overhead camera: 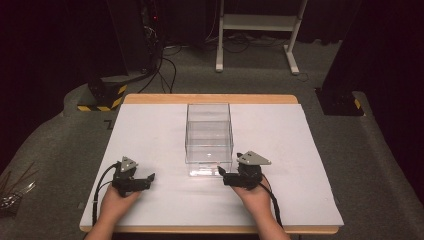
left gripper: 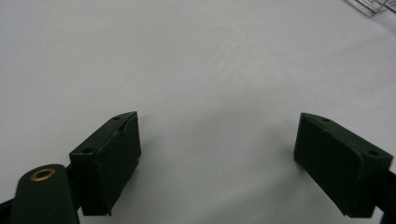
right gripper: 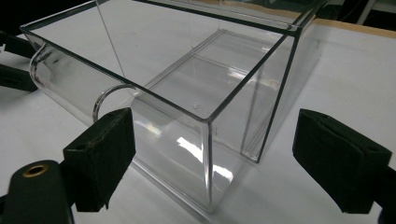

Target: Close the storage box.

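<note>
Placement first: your right gripper [overhead camera: 223, 176] sits just beside the near right corner of the clear acrylic box [overhead camera: 209, 135], jaws spread wide with nothing between them, likely so that corner can pass between the pads. Your left gripper [overhead camera: 148, 179] rests well apart on the white table cover [overhead camera: 150, 130], jaws also wide and empty, apparently on standby. Box stands at mid-table, open-topped, transparent, with a curved front lip [right gripper: 60, 84] and a round finger hole [right gripper: 112, 95]
</note>
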A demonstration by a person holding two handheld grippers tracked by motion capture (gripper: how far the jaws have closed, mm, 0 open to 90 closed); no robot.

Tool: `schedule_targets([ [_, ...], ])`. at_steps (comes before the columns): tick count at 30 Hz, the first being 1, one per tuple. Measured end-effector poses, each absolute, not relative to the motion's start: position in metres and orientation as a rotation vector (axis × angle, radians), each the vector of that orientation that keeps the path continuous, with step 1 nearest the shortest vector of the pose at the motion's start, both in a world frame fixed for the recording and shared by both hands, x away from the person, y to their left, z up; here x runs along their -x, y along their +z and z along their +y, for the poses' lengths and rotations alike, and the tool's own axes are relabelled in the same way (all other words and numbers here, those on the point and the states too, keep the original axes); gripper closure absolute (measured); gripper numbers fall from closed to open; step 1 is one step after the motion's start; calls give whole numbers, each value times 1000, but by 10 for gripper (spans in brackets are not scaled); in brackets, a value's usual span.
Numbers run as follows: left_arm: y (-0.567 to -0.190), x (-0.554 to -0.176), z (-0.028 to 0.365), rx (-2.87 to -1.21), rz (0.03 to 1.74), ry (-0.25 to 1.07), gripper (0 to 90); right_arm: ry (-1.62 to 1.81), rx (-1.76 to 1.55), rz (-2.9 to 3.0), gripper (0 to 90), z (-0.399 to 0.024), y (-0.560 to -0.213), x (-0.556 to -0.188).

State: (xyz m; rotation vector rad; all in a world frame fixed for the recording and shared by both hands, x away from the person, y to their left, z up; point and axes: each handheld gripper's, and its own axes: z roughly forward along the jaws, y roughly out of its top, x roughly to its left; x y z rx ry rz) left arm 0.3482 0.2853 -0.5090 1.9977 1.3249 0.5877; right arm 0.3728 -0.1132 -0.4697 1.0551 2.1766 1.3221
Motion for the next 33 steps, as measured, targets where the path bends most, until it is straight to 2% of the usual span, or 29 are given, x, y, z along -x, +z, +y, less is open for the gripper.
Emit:
schedule_targets([
  [33, -509, -348, 285, -1993, 1327, 588, 147, 1306, -1126, 2131, 131, -108, -471, -404],
])
